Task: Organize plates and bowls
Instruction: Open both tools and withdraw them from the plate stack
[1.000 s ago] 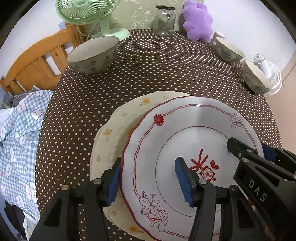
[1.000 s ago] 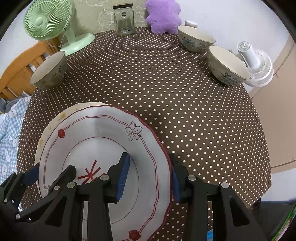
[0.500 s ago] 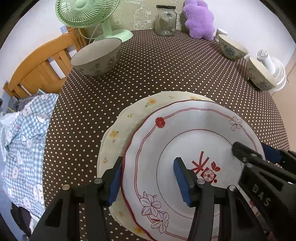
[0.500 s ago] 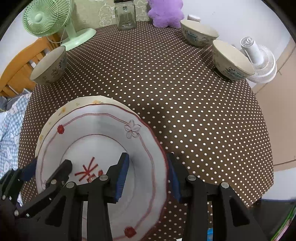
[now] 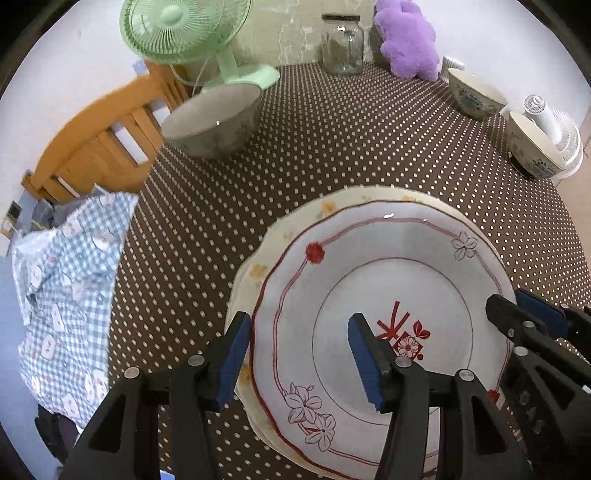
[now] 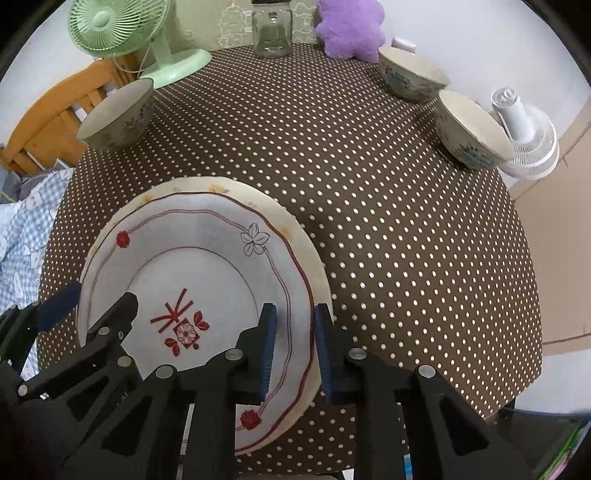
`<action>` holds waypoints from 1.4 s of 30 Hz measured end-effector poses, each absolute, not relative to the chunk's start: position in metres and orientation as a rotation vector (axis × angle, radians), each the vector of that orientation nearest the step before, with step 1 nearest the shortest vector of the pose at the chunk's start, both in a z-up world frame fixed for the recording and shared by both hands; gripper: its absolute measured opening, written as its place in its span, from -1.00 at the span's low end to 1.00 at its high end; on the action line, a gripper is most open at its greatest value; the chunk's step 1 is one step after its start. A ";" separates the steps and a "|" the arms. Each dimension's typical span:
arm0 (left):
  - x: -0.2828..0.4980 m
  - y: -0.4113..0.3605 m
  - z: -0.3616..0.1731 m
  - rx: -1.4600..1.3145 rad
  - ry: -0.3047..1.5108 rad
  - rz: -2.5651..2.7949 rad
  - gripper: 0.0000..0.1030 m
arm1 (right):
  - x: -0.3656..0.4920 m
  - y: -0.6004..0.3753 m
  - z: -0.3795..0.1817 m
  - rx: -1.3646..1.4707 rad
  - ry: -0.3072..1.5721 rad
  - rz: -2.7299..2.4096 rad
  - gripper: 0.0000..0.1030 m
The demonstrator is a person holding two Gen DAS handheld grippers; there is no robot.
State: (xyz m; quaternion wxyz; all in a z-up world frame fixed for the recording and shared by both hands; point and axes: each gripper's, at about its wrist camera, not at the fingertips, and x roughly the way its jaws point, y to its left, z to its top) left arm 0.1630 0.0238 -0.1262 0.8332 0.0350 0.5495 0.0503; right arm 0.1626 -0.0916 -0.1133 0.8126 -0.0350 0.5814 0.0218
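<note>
Your white plate [image 6: 207,295] with the red line and flower pattern lies on top of a cream plate [image 6: 295,236] at the near edge of the table [image 6: 369,221], the two stacked almost rim to rim. Judge both as glazed ceramic: stiff, fairly heavy for their thinness, slick, and likely to chip or crack if knocked or dropped. The raised, wavy rim is the only place to take hold; the flat middle offers nothing to pinch.

Your right gripper [image 6: 295,347] has drawn its blue pads together across the right rim of the stack, and they appear to be pinching both plates' edges at once. Your left gripper [image 5: 299,358] stands spread across the left rim, one pad outside the edge and one over the white plate's well, with clear gaps on both sides, so it grips nothing. A one-sided pinch on slick glaze could let the stack tilt or slide, so the second hold looks worth having.

Away from the white plate, three rounded, flower-painted bowls stand well apart: one [image 6: 118,114] to the far left, two [image 6: 410,74] [image 6: 472,129] to the far right. Beyond them stand a green fan [image 6: 122,29], a glass jar [image 6: 271,29] and a purple plush toy [image 6: 349,26]. The brown cloth has white dots.
</note>
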 end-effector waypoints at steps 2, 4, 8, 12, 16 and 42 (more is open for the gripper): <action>0.164 0.022 -0.124 0.085 1.142 0.094 0.13 | 0.166 -0.087 -0.114 -0.082 1.232 0.042 -0.53; 0.166 0.022 -0.124 0.086 1.141 0.092 0.16 | 0.169 -0.085 -0.115 -0.068 1.227 0.041 -0.53; 0.166 0.023 -0.123 0.063 1.147 0.073 0.22 | 0.173 -0.085 -0.115 -0.070 1.217 0.041 -0.52; 0.165 0.023 -0.119 0.046 1.150 0.047 0.36 | 0.177 -0.090 -0.113 -0.036 1.223 0.050 -0.53; 0.163 0.030 -0.108 0.021 1.144 0.026 0.43 | 0.175 -0.097 -0.101 -0.009 1.191 0.058 -0.53; 0.166 -0.006 -0.039 -0.053 1.027 -0.026 0.60 | 0.172 -0.155 -0.023 0.081 1.028 0.071 0.54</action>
